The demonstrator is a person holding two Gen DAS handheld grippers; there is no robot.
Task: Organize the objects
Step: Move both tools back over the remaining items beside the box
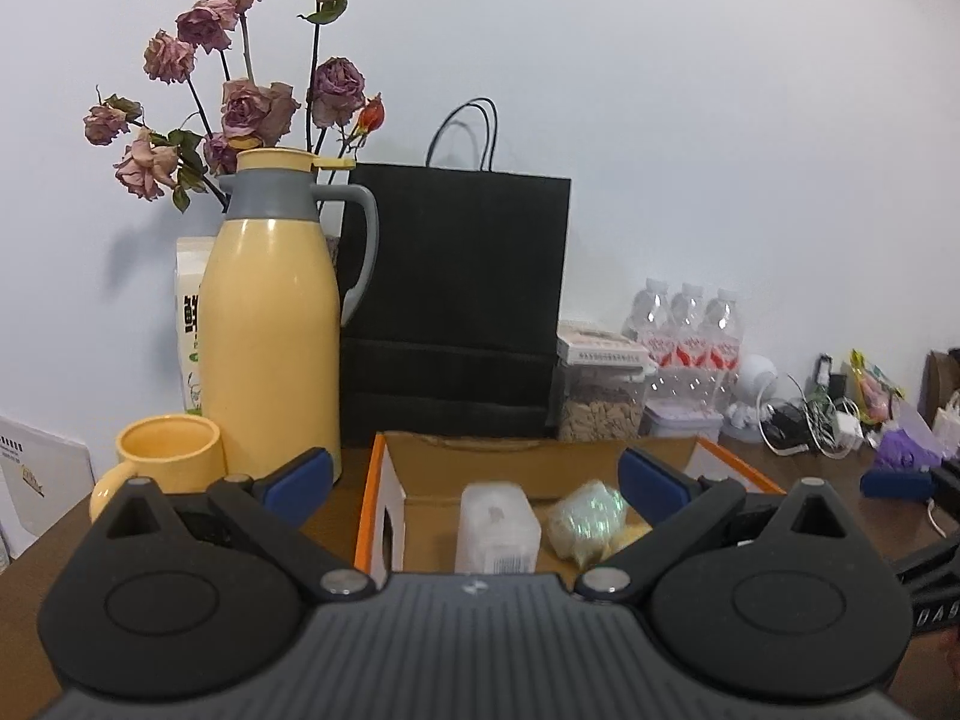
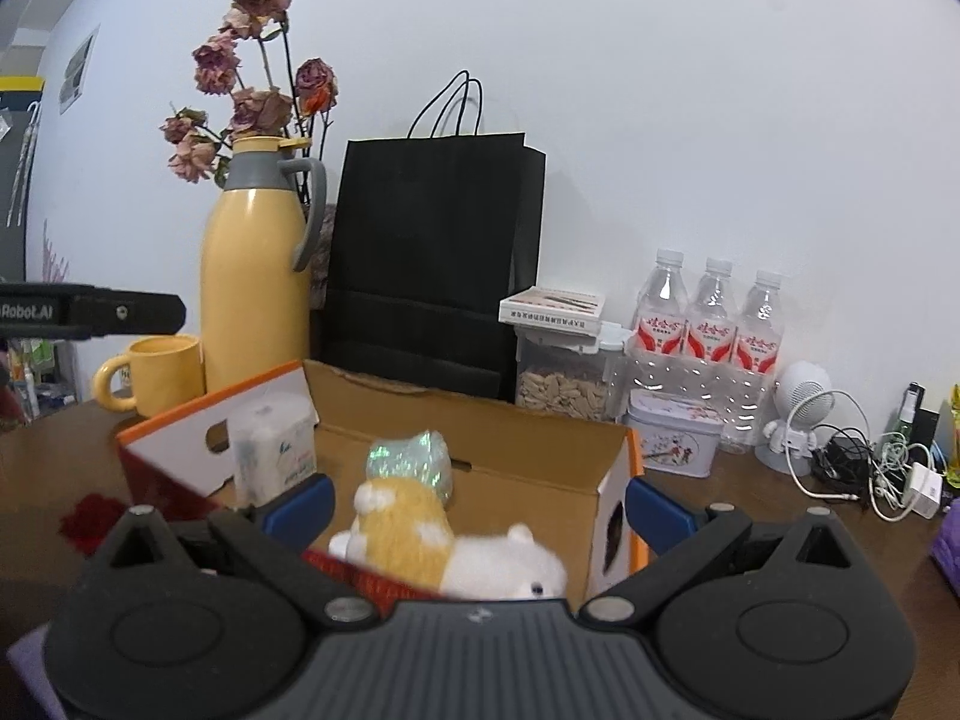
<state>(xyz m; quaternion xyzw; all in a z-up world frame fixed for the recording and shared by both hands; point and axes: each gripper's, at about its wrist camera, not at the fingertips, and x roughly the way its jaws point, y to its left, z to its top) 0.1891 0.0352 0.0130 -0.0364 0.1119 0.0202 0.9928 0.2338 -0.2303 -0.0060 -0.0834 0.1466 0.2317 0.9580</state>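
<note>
Right tongs (image 2: 477,495) body hides plush toy's (image 2: 456,552) lower half.

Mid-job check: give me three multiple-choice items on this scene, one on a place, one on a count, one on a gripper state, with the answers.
1. Where does the plush toy lie?
A. in the cardboard box
B. in the black paper bag
C. on the yellow mug

2. How many water bottles stand by the wall?
A. one
B. three
C. five

3. How is the right hand-held gripper?
A. shut on the toy
B. shut on the mug
C. open

Answers: 1 A, the toy rests between the box walls. 2 B, three capped bottles stand side by side. 3 C, its blue pads stand wide apart, holding nothing.
</note>
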